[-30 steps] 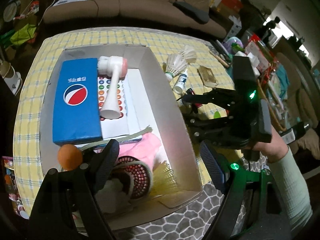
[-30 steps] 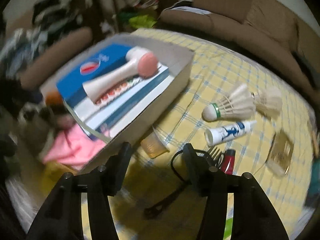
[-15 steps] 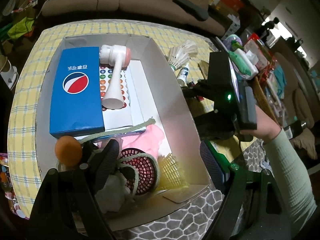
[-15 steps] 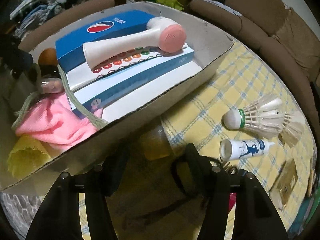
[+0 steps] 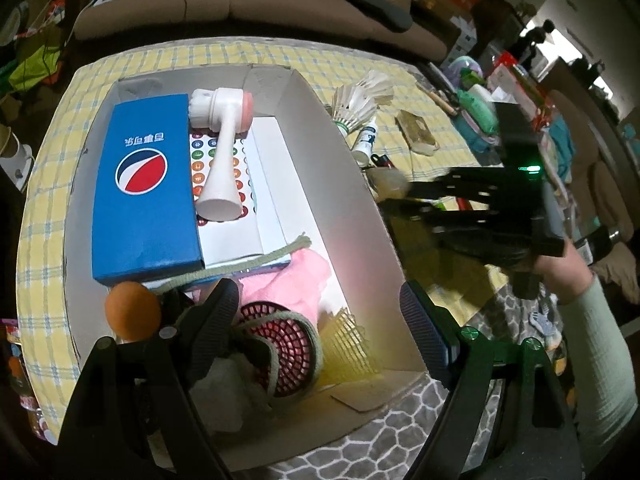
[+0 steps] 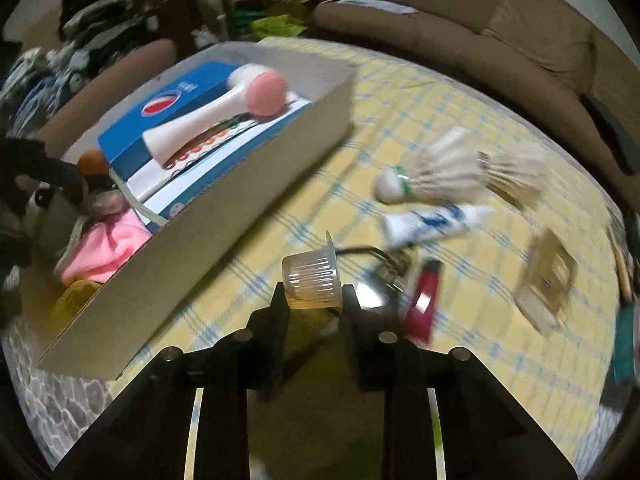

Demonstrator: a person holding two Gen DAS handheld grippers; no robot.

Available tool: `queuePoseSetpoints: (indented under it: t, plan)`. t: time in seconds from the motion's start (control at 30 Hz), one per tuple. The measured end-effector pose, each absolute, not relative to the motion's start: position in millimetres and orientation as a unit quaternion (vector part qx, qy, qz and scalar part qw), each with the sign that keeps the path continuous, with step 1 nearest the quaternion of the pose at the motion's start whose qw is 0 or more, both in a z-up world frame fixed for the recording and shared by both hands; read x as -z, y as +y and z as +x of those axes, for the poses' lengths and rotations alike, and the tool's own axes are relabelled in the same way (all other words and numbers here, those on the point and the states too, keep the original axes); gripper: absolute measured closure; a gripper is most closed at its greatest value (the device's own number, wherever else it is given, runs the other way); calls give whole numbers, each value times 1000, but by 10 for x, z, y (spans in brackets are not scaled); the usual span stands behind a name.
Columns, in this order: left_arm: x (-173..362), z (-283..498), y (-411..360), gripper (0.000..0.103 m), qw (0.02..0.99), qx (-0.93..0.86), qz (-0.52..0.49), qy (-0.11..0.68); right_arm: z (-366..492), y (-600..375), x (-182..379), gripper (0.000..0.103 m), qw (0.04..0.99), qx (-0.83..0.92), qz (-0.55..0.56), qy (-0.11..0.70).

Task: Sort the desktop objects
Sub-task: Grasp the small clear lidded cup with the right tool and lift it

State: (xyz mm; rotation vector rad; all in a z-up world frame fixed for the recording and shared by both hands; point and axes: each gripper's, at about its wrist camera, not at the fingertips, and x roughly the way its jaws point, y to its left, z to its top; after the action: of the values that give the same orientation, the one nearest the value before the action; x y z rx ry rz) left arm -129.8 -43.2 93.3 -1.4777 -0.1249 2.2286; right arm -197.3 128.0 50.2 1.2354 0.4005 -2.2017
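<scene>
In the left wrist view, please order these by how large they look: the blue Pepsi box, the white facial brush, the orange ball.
1. Blue Pepsi box, clearly the largest.
2. White facial brush.
3. Orange ball, smallest, though it lies nearest the camera.

Both wrist views look steeply down, the left from close above the cardboard box (image 5: 352, 184), the right from beside it, sharing its contents and the worktop (image 6: 400, 92).

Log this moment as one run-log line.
phase: pick | right gripper: jaws closing on small clear cup, held above the tablecloth | left gripper: open, empty, above cardboard box
</scene>
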Motion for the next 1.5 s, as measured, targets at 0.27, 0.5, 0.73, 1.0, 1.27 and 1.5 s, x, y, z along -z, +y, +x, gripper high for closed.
queuePoseSetpoints:
  t: [0.27,0.5,0.73,1.0,1.27,1.5]
  plan:
    - [-936,-1351,-427,23,221,-812,-537,-50,-1970,1451,-661,78,263,845,450,122]
    - [-992,-1431,-287,22,263,-794,-536,-114,-1819,1578,-800,78,309,850,422,68]
    - [-962,-1468,-339,22,299,-755,-538,-226,-1348,1222,-1207,80,384,845,367,62]
    - [-987,-1405,-503,23,261,-774,-546,-187,-1329,1082,-1114,85,317,850,412,85]
    - [-1144,-1276,-246,25,287,-789,-533,-108,-1331,1712,-855,75,222,867,444,51]
    - [-1257,-1256,-16,34,300,-789,-532,-64,-1200,1886,-812,59,252,863,437,24]
